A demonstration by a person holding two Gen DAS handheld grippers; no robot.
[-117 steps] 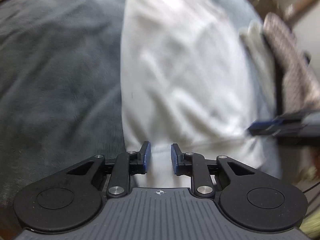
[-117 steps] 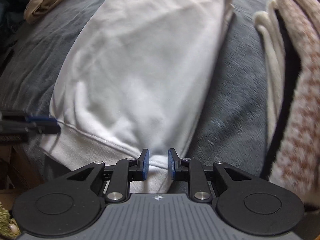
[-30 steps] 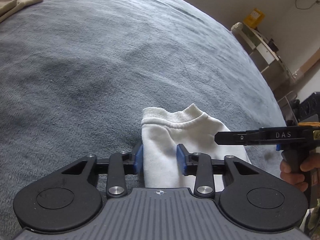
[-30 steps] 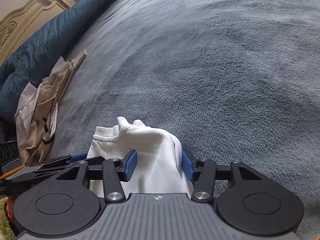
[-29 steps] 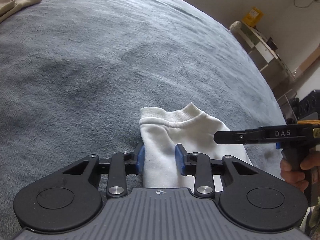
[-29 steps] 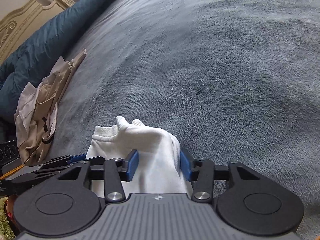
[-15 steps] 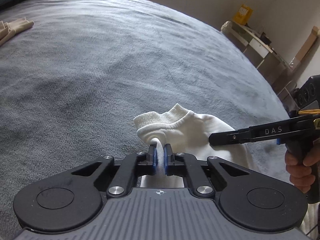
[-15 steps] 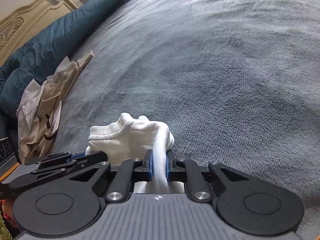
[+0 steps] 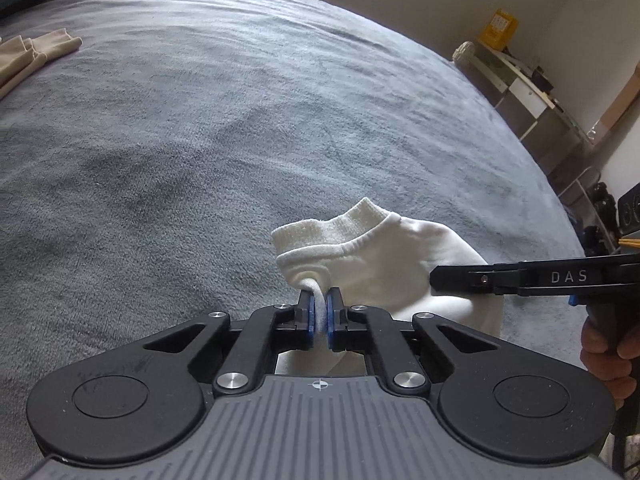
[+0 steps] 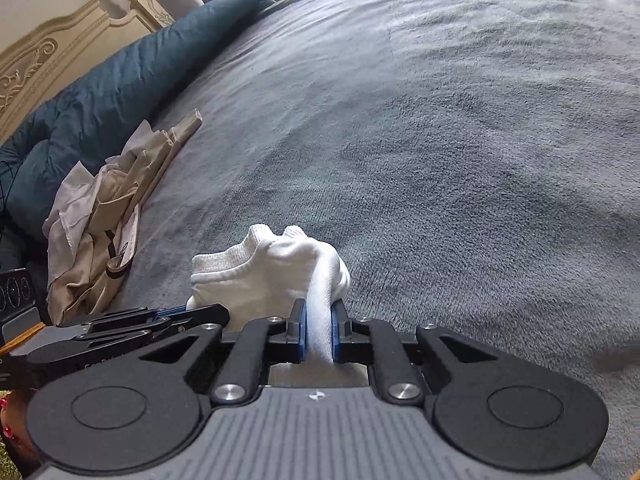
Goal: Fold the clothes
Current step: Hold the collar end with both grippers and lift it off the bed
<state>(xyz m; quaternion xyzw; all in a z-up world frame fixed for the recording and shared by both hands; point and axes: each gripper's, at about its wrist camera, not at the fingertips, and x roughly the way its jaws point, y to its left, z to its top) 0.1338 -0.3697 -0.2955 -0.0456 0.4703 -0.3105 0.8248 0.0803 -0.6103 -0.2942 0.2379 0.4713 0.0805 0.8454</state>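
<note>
White garment (image 9: 384,264): folded, on grey blanket (image 9: 200,140), ribbed collar pointing away from both cameras; long axis hidden under the tools. Left gripper (image 9: 319,316): pressed together on a thin fold at the near left corner. Right gripper (image 10: 319,336): pinching a thicker fold at the near right edge. Wide bare blanket ahead. Beige clothes (image 10: 104,232) and teal pillow (image 10: 120,80) along the left edge, headboard (image 10: 52,52) behind; shelves (image 9: 532,92) beyond the right edge.
</note>
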